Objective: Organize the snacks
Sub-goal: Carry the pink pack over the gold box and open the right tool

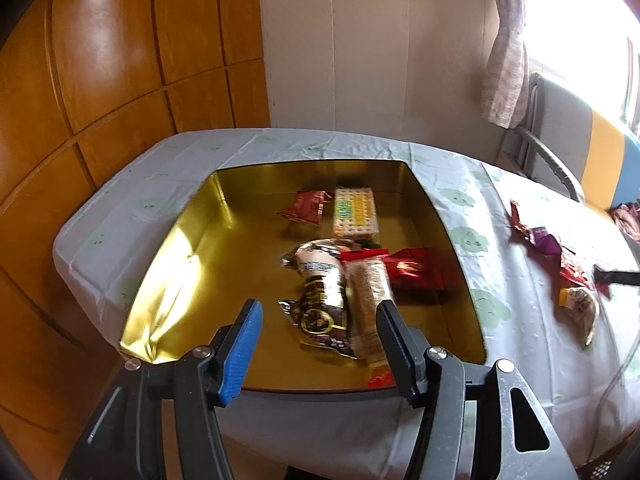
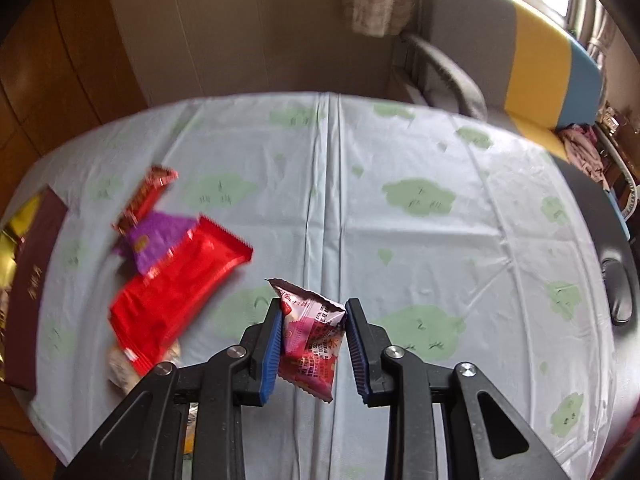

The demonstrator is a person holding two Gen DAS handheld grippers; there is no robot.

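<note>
A pink snack packet [image 2: 310,344] is clamped between the right gripper's [image 2: 312,308] pads, lifted above the tablecloth [image 2: 400,240]; 3 more packets lie left of it; the left gripper [image 1: 318,312] hangs apart and empty over the gold tin [image 1: 224,248] holding several snacks.

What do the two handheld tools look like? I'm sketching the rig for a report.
Both look alike. The left tool and right tool have black, angular plastic linkage arms joined by silver round pivot bolts, and black fingers faced with ribbed blue pads. No cables, markings or sleeves show.
</note>
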